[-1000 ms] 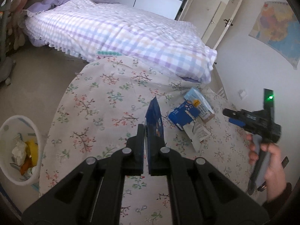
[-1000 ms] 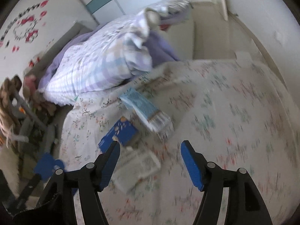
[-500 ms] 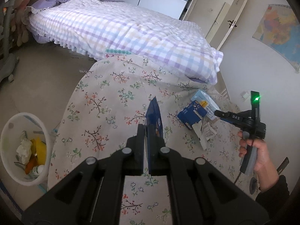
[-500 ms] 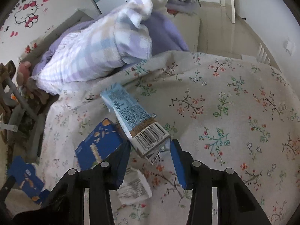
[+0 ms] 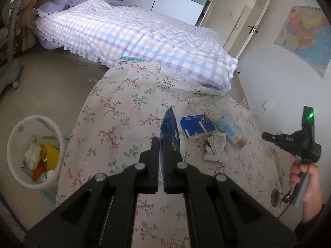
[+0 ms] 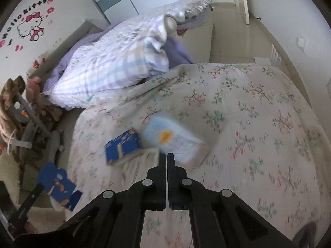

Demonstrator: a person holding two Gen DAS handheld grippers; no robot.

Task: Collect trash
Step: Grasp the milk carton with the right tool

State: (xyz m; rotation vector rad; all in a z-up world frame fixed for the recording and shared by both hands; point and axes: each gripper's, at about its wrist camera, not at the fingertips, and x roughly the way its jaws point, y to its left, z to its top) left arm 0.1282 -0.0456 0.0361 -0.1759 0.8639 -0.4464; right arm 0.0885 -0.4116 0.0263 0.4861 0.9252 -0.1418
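Flattened blue carton (image 5: 169,130) is clamped edge-on in the left hand-held gripper (image 5: 161,144), above the flowered bed cover (image 5: 124,111).

The right hand-held gripper (image 6: 166,158) is closed on a corner of the light blue packet (image 6: 175,142). A blue box (image 6: 122,145) and crumpled paper (image 5: 215,146) are seen just beside it. A white bin (image 5: 18,128) holding rubbish is set on the floor beside the bed.

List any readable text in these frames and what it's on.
"hello kitty": red letters of the wall sticker, arching over the cat face.
Dark blue carton in the left gripper: print too small to read.
Blue box on the floral cover: blurred, unreadable.
Light blue pack at the right gripper: motion-blurred, unreadable.
Wall map: labels too small.
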